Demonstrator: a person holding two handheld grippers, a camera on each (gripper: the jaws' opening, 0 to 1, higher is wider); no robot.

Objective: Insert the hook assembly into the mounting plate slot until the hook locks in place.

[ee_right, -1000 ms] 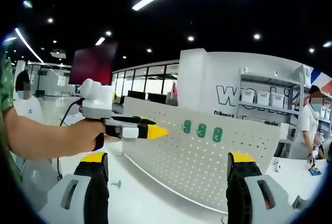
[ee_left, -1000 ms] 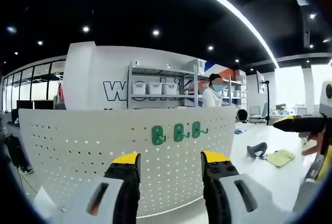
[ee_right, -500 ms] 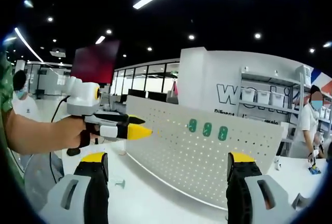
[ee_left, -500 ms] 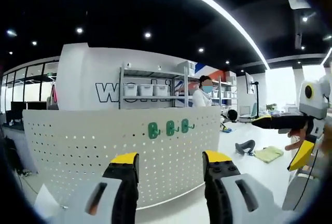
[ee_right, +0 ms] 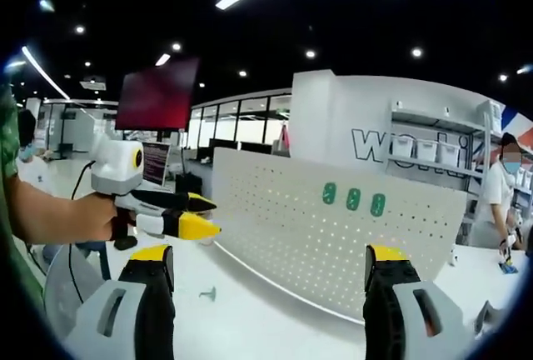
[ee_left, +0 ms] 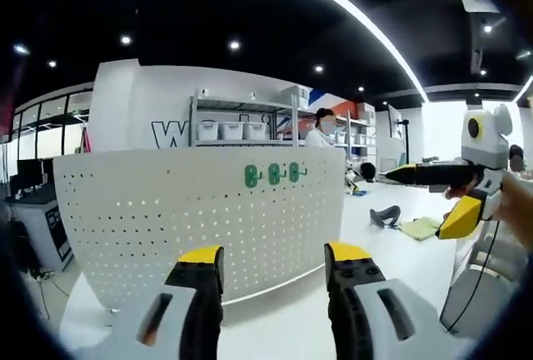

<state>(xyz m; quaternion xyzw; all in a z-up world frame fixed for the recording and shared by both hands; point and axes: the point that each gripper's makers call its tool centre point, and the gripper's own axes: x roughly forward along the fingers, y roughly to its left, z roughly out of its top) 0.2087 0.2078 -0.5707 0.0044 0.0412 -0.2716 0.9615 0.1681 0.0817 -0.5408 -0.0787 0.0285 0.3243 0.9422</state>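
Bright, even indoor light from ceiling strip lights [ee_left: 375, 31] and round spotlights [ee_right: 310, 54]; ceiling itself reads dark. Heavy fisheye bend: the pegboard [ee_left: 200, 218] bows outward. White counter [ee_right: 250, 318] slightly blown out, soft shadows. Edges slightly blurred.

A pegboard [ee_left: 200, 222] stands upright on the worktop [ee_right: 250, 318], with three hooks [ee_left: 273, 174] side by side near its top edge. A small peg [ee_right: 206, 294] lies on the worktop before it. Shelving [ee_left: 241, 122] with bins stands behind.
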